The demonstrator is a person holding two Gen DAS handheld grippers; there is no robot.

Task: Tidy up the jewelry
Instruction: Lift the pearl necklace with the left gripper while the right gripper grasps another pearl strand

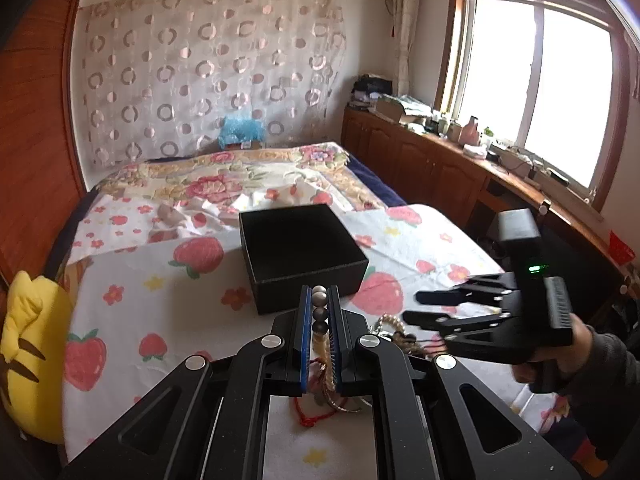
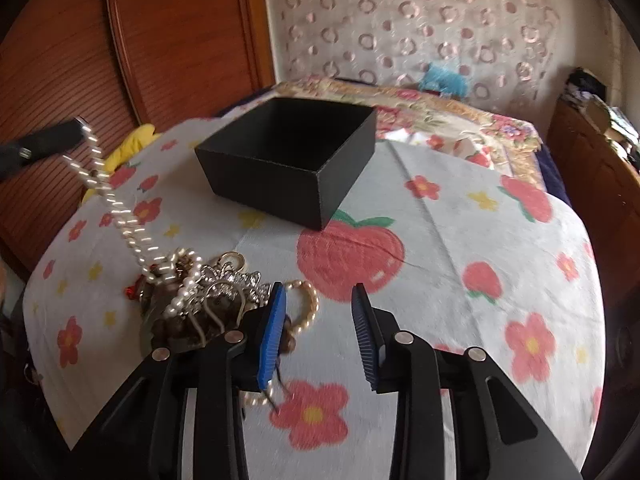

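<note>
An open black box (image 1: 302, 254) sits on the flower-print cloth; it also shows in the right wrist view (image 2: 290, 160). My left gripper (image 1: 319, 300) is shut on a bead necklace (image 1: 319, 312) with grey and pearl beads, lifted near the box's front. In the right wrist view the pearl strand (image 2: 116, 208) stretches taut from the left gripper (image 2: 80, 126) down to a jewelry pile (image 2: 200, 296). My right gripper (image 2: 320, 300) is open and empty, just right of the pile; it also shows in the left wrist view (image 1: 416, 306).
The cloth (image 2: 440, 260) covers a small table by a bed (image 1: 248, 184). A yellow plush (image 1: 32, 352) lies at the left. A red cord (image 1: 316, 412) lies under my left gripper. Wooden cabinets (image 1: 420, 160) run along the right.
</note>
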